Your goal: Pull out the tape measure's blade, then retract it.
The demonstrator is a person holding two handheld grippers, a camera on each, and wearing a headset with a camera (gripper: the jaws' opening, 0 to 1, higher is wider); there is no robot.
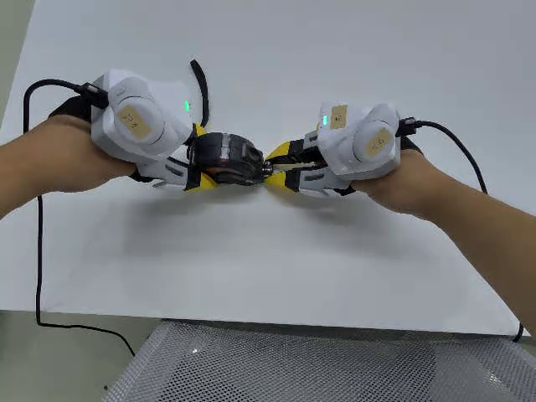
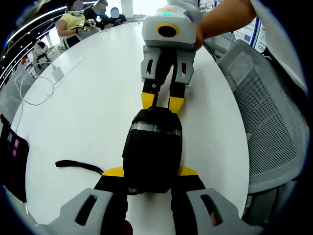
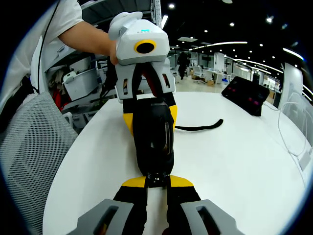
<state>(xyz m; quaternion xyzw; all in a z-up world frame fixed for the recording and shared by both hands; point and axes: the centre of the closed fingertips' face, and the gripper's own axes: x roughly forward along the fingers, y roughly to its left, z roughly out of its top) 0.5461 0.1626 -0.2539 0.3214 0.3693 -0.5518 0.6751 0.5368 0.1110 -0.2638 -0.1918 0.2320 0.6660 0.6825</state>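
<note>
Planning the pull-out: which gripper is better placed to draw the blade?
Right. The right gripper is shut on the blade tip at the case mouth, while the left gripper clamps the tape measure body, anchoring it.

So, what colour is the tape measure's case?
Black. The tape measure shows best in the left gripper view.

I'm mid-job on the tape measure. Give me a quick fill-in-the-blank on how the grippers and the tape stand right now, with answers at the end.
1. The left gripper is shut on the tape measure, whose case is ____ in colour.
2. The right gripper is ____ on the blade's tip at the mouth of the case.
3. The strap lies loose on the ____ table.
Missing words: black; shut; white.
</note>
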